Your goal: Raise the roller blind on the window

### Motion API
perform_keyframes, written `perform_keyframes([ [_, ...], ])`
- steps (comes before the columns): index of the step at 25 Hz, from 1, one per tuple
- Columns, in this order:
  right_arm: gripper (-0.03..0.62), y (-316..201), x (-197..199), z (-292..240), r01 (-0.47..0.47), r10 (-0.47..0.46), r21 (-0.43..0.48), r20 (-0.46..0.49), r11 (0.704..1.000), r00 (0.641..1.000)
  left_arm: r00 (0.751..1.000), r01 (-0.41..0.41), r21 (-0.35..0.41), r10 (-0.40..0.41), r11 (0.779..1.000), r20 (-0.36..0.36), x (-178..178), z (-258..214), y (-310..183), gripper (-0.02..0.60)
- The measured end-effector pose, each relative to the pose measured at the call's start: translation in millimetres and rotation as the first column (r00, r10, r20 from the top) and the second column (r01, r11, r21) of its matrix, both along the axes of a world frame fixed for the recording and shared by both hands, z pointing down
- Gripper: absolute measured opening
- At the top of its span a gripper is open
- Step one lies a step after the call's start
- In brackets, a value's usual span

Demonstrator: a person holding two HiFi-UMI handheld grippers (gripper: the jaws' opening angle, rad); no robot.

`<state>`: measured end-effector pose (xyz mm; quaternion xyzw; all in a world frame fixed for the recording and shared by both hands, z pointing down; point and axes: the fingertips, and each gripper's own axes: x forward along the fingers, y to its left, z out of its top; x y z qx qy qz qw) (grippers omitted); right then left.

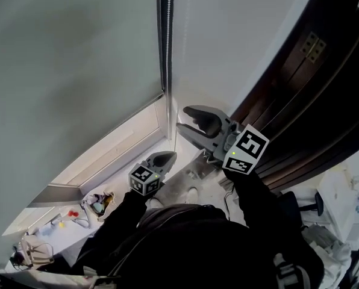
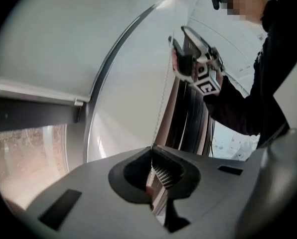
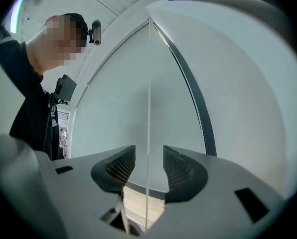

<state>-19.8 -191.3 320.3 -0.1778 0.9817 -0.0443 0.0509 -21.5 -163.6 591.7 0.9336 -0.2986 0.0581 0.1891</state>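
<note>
Currently, in the head view, the roller blind (image 1: 77,71) covers most of the window (image 1: 116,146), with the cord (image 1: 165,41) hanging beside it. In its own view, the left gripper (image 2: 152,151) is clamped on the cord. In the right gripper view, the right gripper (image 3: 149,158) stands with jaws apart astride the cord; this looks like a hand-over-hand re-grip, so closing them should precede the next pull.

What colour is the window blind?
The blind is plain pale grey; the head view shows it best.
</note>
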Motion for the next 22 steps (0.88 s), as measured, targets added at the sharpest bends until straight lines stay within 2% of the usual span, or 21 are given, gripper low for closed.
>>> perform_keyframes([
  [4,0.163,3.4,-12.2,-16.8,0.028,-0.028,0.022,-0.01,0.999,1.0,0.996,-0.032,-0.105,0.04,0.994,0.077,-3.6,70.8,31.0,0.011],
  [6,0.113,6.2,-16.1,-23.9,0.04,-0.04,0.036,-0.017,0.999,0.999,0.997,-0.023,-0.119,0.032,0.993,0.075,-6.7,81.3,39.8,0.011],
  [8,0.074,10.1,-19.3,-28.6,0.061,-0.06,0.046,-0.03,0.997,0.998,0.997,-0.022,-0.118,0.031,0.993,0.074,-6.2,81.1,43.4,0.011],
  [10,0.069,13.7,-23.0,-30.7,0.084,-0.082,0.05,-0.045,0.995,0.996,0.996,-0.029,-0.115,0.038,0.993,0.076,-5.4,80.2,43.9,0.011],
  [12,0.021,15.6,-26.0,-31.2,0.099,-0.097,0.044,-0.054,0.994,0.994,0.997,-0.025,-0.114,0.034,0.993,0.075,-7.0,80.5,43.3,0.011],
  [17,0.013,17.6,-29.3,-33.0,0.119,-0.119,0.003,-0.018,0.993,0.993,1.0,0.007,-0.111,-0.005,0.994,0.024,-17.3,75.8,45.0,0.012],
  [20,0.012,18.9,-29.7,-33.6,0.127,-0.127,0.011,-0.016,0.992,0.992,0.999,0.033,-0.067,-0.032,0.997,0.011,-29.6,64.8,46.7,0.014],
  [22,0.012,19.3,-31.0,-33.4,0.124,-0.123,0.029,-0.026,0.992,0.992,0.997,0.075,-0.039,-0.076,0.996,-0.025,-43.2,51.0,42.5,0.017],
])
